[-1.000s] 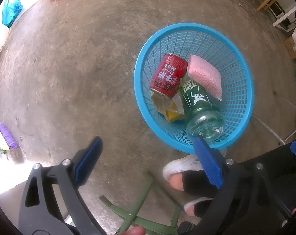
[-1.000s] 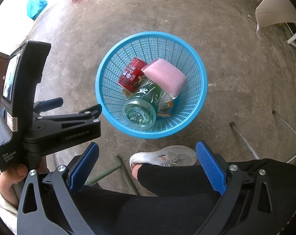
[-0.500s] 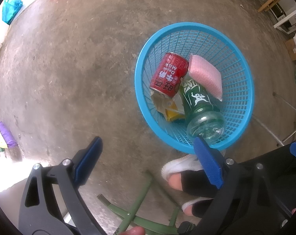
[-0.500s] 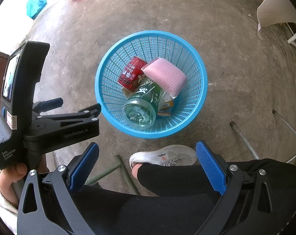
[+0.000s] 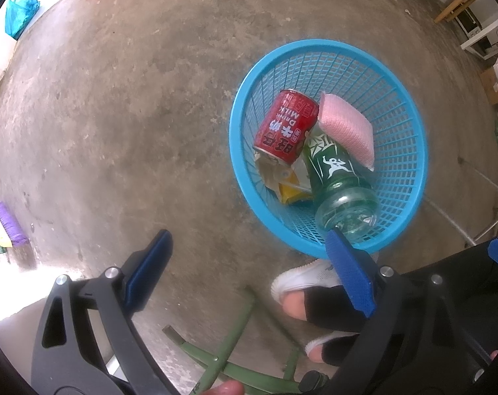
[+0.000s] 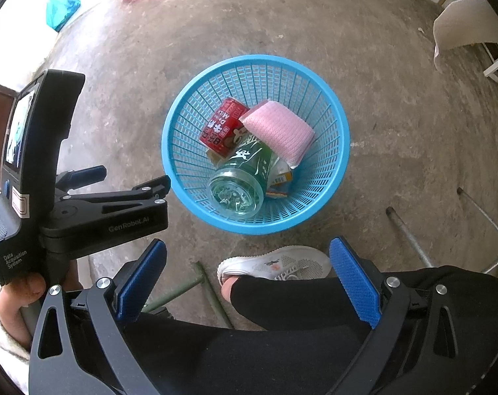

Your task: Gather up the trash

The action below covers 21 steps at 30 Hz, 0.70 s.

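My left claw (image 5: 245, 263) is hanging wide apart and empty over the concrete floor (image 5: 117, 115). The basket (image 5: 410, 131) is sitting ahead to the right, holding a red can (image 5: 286, 128), a green bottle (image 5: 339, 181), a pink sponge (image 5: 347, 130) and a yellow wrapper (image 5: 290, 192). My shoe (image 5: 309, 279) is standing just beside the basket.

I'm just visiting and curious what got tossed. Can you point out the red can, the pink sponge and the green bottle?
red can (image 5: 285, 125), left wrist view, on its printed side.
pink sponge (image 6: 278, 130), right wrist view, on its broad top face.
green bottle (image 6: 237, 194), right wrist view, on its clear base.
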Available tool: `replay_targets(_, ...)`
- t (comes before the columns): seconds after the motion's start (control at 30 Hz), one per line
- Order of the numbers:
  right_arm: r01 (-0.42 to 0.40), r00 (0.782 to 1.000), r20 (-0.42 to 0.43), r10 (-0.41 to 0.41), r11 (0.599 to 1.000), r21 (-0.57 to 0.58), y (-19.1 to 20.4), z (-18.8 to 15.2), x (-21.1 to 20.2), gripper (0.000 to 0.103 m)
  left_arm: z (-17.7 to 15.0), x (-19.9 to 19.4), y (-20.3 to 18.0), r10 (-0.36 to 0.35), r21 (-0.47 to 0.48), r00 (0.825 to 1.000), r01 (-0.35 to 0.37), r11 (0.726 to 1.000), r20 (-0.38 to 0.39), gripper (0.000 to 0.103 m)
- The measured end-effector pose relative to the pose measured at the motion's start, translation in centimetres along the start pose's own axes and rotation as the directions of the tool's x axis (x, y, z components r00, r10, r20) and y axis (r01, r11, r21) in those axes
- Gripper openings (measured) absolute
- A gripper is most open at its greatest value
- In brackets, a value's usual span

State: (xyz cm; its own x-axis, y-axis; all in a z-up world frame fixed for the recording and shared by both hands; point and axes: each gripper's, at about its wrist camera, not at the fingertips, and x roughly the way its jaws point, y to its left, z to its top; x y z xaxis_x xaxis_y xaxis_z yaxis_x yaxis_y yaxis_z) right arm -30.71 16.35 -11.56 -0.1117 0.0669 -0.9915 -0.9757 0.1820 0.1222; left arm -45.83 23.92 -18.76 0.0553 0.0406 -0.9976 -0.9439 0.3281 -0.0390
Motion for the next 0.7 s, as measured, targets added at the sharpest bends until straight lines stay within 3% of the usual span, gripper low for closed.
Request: replay_targets(0.7,-0.005,1.000,0.001,0.005,1.000,0.004,0.04,-0.19,-0.25,0.096,-0.06,0.22,0.29,-0.007,-0.003,1.000,0.007,1.000,-0.011,0.090)
